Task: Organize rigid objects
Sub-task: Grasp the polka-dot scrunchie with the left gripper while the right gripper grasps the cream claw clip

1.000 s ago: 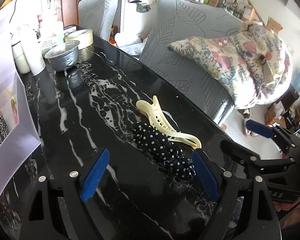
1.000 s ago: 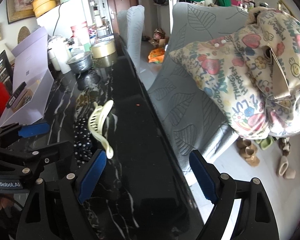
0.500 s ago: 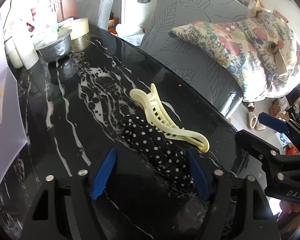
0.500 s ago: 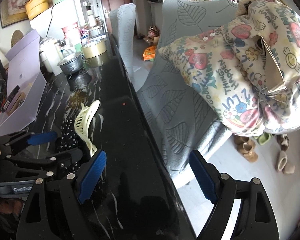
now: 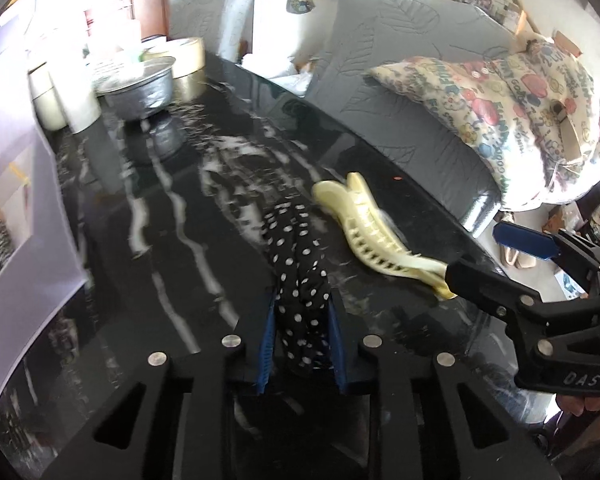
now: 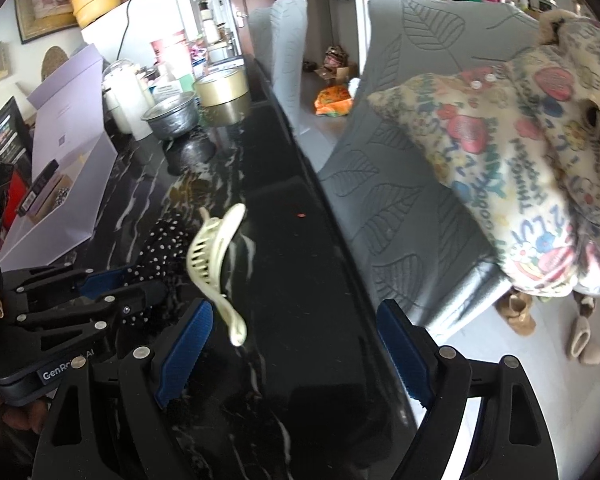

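A black hair band with white polka dots (image 5: 300, 264) lies on the black marble table (image 5: 172, 216). My left gripper (image 5: 300, 344) is shut on its near end; it also shows in the right wrist view (image 6: 100, 280). A cream claw hair clip (image 5: 372, 236) lies just right of the band and shows in the right wrist view (image 6: 214, 264). My right gripper (image 6: 292, 356) is open and empty, with its left finger close beside the clip's near tip. In the left wrist view the right gripper (image 5: 512, 256) sits at the clip's near end.
A lilac open box (image 6: 64, 184) stands at the table's left. A metal bowl (image 5: 140, 88), a tape roll (image 5: 184, 56) and white containers (image 5: 76, 96) crowd the far end. Grey chairs (image 6: 400, 152) with a flowered cushion (image 6: 520, 140) line the right edge.
My left gripper moved forward and shut on the polka-dot band. The band has turned to point toward me. My right gripper moved left, closer to the clip, and stays open.
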`<state>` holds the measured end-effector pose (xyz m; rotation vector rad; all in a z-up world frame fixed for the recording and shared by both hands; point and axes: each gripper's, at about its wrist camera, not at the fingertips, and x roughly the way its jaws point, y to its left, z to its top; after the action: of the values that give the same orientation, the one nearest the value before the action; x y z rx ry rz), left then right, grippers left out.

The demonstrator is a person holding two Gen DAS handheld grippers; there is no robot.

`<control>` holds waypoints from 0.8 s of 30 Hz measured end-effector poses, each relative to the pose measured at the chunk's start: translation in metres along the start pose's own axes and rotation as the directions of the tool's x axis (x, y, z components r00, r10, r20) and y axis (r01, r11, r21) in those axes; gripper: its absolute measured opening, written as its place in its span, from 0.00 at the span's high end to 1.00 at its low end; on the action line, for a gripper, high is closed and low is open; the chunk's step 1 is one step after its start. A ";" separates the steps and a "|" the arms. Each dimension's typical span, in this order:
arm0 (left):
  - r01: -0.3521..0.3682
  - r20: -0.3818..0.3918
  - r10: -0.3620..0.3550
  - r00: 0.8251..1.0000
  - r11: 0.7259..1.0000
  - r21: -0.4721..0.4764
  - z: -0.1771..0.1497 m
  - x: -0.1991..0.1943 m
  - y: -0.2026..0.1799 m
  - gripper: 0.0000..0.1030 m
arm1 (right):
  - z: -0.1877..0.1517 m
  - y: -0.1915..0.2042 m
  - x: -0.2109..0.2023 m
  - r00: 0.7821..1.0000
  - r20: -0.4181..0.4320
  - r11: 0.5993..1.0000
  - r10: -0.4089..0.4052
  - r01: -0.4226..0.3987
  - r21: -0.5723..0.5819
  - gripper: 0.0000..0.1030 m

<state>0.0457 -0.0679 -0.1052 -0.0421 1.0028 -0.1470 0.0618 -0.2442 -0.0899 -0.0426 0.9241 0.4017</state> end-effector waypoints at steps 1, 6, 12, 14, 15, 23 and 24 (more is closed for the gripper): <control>-0.010 -0.002 0.010 1.000 1.000 -0.005 -0.001 -0.001 0.004 0.77 | 0.001 0.003 0.004 1.000 -0.006 1.000 0.012 -0.012 -0.003 0.22; -0.037 -0.003 0.036 0.999 0.999 -0.030 -0.006 -0.007 0.023 0.77 | 0.007 0.018 0.020 0.998 -0.035 0.998 0.053 -0.054 -0.017 0.29; 0.029 0.002 -0.029 1.000 0.998 -0.057 -0.004 -0.007 0.036 0.77 | 0.013 0.033 0.031 0.997 -0.041 0.995 0.062 -0.065 -0.080 0.37; 0.041 -0.010 -0.041 0.999 0.998 -0.052 0.000 -0.005 0.034 0.77 | 0.015 0.036 0.034 0.997 -0.045 0.993 0.061 -0.065 -0.094 0.40; 0.042 -0.016 -0.042 0.999 0.998 -0.042 0.002 -0.004 0.033 0.77 | 0.015 0.038 0.036 0.997 -0.048 0.993 0.059 -0.063 -0.101 0.41; 0.031 -0.036 -0.031 0.999 1.000 0.001 0.017 0.006 0.023 0.77 | 0.018 0.043 0.041 0.999 -0.036 0.987 0.029 -0.034 -0.154 0.74; 0.029 -0.036 -0.028 0.999 1.000 0.007 0.018 0.007 0.022 0.77 | 0.017 0.044 0.041 0.999 -0.035 0.987 0.026 -0.032 -0.159 0.80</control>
<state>0.0665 -0.0474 -0.1039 -0.0472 1.0374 -0.1781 0.0816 -0.1867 -0.1059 -0.1829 0.9243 0.5029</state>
